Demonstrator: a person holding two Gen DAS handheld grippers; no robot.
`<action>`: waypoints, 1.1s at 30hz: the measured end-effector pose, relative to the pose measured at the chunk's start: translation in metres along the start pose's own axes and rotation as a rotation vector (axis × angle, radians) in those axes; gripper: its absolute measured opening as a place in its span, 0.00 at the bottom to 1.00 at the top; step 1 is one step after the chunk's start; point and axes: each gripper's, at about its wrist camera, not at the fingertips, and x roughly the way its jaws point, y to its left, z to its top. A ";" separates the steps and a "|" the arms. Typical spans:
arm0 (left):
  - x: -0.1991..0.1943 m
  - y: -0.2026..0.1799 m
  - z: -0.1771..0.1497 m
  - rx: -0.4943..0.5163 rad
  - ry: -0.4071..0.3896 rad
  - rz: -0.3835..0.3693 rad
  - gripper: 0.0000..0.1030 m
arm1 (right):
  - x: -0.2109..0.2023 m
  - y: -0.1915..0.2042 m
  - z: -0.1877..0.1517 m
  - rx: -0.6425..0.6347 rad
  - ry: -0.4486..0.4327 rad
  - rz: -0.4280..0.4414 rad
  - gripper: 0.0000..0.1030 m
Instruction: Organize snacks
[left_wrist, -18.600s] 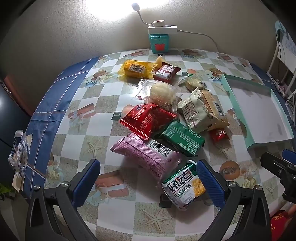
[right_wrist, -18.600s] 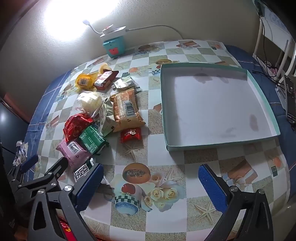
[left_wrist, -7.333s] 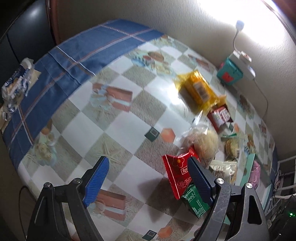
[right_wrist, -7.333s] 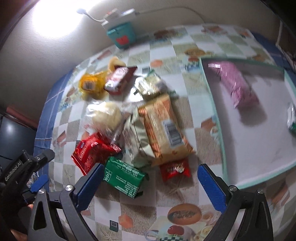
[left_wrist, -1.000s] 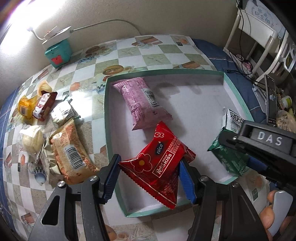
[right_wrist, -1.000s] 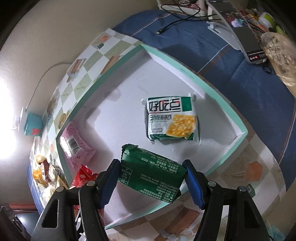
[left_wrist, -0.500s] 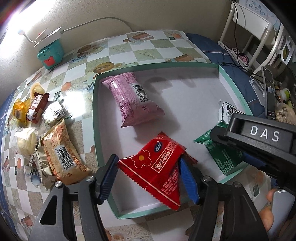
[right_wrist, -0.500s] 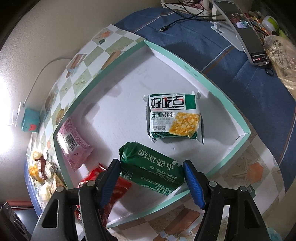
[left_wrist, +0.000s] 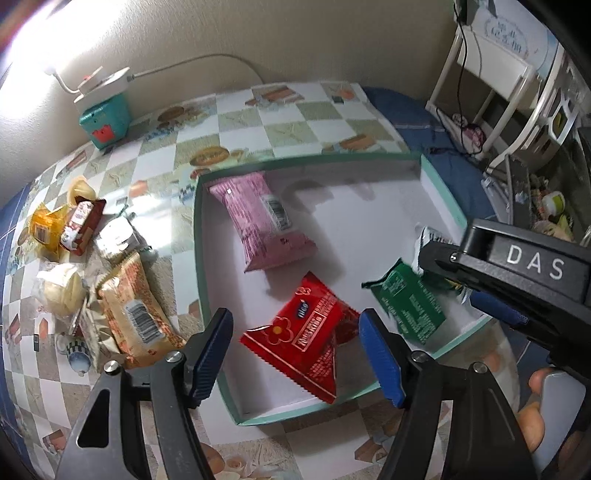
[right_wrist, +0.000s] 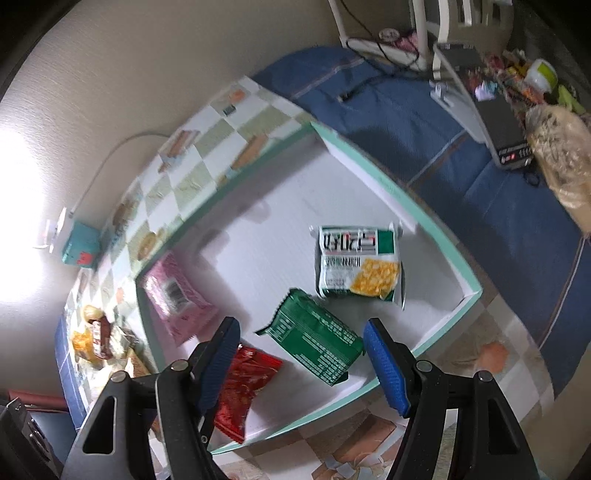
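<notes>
Now the pile left on the checkered table (left_wrist: 295, 122) is thinner than at the start: only the yellow packet (left_wrist: 43, 229), the round bun (left_wrist: 62, 286) and the orange barcode pack (left_wrist: 135, 314) lie left of the teal tray (left_wrist: 197, 236). Inside the once empty tray lie the pink pack (left_wrist: 262, 221), the red packet (left_wrist: 306, 328), the green packet (right_wrist: 316, 345) and the cracker pack (right_wrist: 358, 266). A second ago the left gripper (left_wrist: 295, 354) clamped the red packet; its jaws are opening, pads clear of it. The right gripper (right_wrist: 301, 360) stands open above the green packet, released and flat on the tray floor.
</notes>
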 end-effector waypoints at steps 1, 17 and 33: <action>-0.004 0.003 0.002 -0.010 -0.006 0.003 0.70 | -0.005 0.000 0.001 -0.001 -0.012 0.005 0.71; -0.036 0.136 -0.003 -0.406 -0.058 0.183 0.77 | -0.006 0.013 -0.002 -0.083 -0.013 -0.040 0.82; -0.060 0.240 -0.038 -0.709 -0.092 0.299 0.91 | 0.001 0.070 -0.035 -0.261 -0.022 -0.040 1.00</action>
